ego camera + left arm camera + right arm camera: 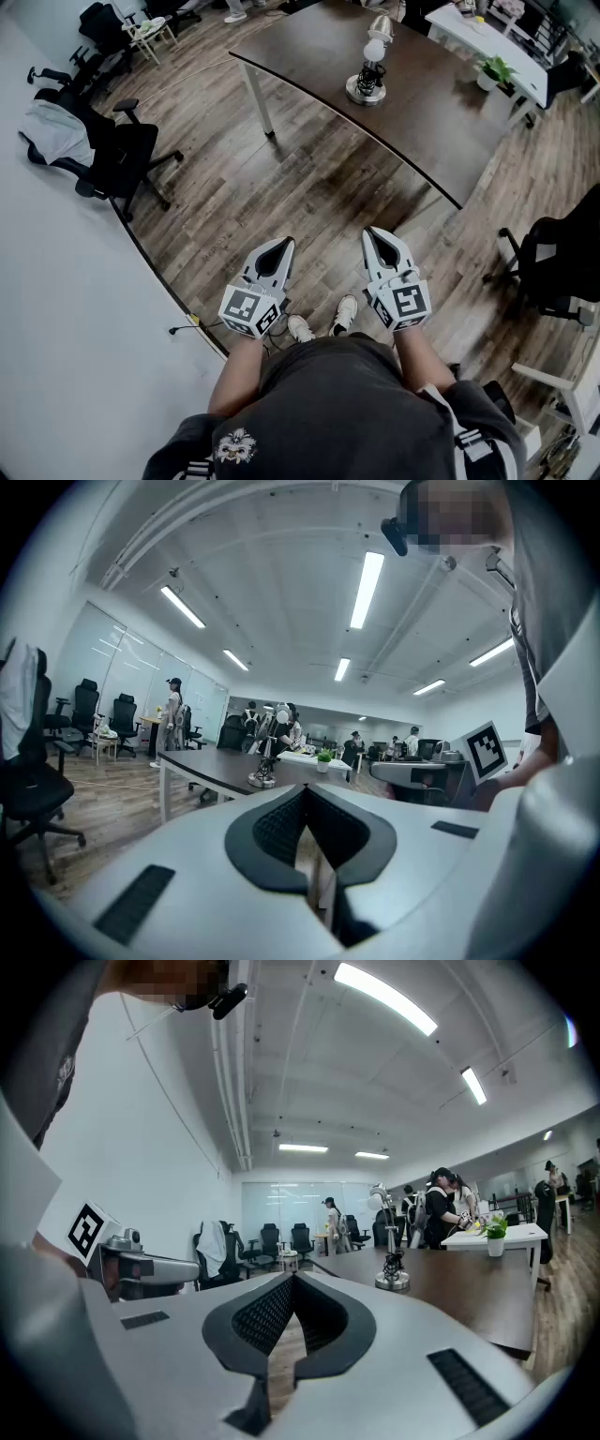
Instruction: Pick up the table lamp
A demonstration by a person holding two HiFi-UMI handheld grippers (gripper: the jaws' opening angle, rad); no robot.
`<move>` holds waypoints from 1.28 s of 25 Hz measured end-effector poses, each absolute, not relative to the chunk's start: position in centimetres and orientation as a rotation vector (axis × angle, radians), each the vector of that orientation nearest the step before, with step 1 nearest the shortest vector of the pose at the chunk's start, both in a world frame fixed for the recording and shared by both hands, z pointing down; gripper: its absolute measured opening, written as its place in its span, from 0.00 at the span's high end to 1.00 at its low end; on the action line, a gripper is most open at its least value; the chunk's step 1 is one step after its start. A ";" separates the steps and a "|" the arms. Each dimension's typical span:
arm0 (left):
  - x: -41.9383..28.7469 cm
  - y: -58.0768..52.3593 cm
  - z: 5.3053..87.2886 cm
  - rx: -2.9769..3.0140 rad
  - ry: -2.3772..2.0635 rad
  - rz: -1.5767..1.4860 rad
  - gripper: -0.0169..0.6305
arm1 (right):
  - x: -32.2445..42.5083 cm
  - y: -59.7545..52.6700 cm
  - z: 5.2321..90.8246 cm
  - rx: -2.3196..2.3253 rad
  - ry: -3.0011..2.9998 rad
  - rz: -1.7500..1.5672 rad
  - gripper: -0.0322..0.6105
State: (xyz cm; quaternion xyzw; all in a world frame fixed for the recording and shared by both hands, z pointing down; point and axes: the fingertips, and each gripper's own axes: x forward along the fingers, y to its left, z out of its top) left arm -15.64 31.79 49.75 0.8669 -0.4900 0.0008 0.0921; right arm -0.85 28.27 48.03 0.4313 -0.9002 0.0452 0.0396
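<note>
- Left gripper (277,244): jaws together, holding nothing.
- Right gripper (375,234): jaws together, holding nothing.
- Table lamp (367,75): upright on dark table (441,112), well apart from both grippers.

Illumination: bright and even, supplied by long ceiling light strips (366,590) above and beyond the bench (211,764). Shadows: soft and faint on the wood floor (281,178) beneath the bench. Glare: a dull sheen on the bench top around the table lamp (368,70), whose white head is nearly washed out. Distortion: all views are wide-angle; the bench edge bows in the head view, and both gripper views darken to black at the corners. Focus: the left gripper (307,789) and right gripper (292,1277), nearer than the bench, are slightly soft; the room behind the bench is sharper
</note>
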 end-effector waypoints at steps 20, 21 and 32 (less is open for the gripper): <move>-11.6 27.9 47.4 2.662 -1.536 0.050 0.96 | 1.4 25.7 46.2 1.383 -2.825 0.076 0.91; -11.3 27.6 47.3 2.661 -1.541 0.050 0.96 | 1.7 25.4 46.1 1.376 -2.831 0.072 0.91; -8.7 24.5 48.1 2.623 -1.595 0.062 0.96 | 6.1 22.5 46.2 1.323 -2.889 0.114 0.91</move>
